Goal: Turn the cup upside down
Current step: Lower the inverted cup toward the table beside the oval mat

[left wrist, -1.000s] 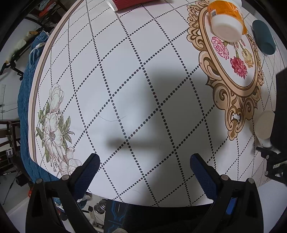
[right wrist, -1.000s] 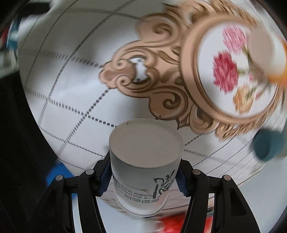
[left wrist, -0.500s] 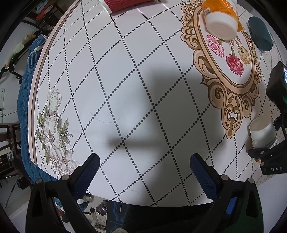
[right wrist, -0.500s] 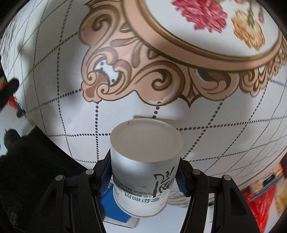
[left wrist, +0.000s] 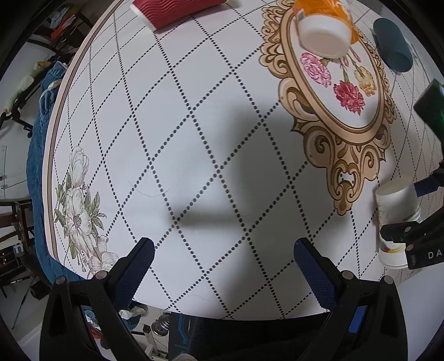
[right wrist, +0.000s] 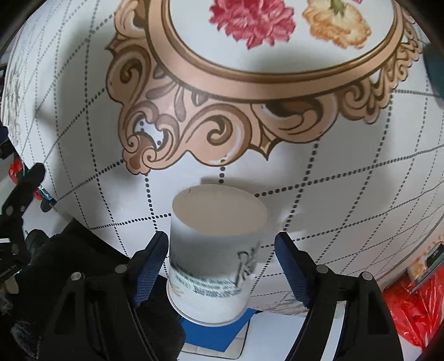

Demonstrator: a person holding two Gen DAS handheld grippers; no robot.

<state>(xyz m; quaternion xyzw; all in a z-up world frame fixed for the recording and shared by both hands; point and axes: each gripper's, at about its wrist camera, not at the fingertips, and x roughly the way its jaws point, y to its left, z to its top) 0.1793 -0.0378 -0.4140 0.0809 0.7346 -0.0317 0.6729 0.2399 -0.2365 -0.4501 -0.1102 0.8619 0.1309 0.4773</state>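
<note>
Right wrist cam: my right gripper has its fingers spread, a gap showing on the right side of the white cup; the left pad is just beside the cup wall, contact can't be confirmed. Cup sits base-up near the table front edge, below the gold scroll print.

Left wrist cam adds what the right one lacks: left gripper wide apart, holding nothing, over the table's front edge; orange-white tub, teal cup, red corrugated cup along the far edge.

Vs 0.5 s ago: right fingers were clamped on the cup; now released.
</note>
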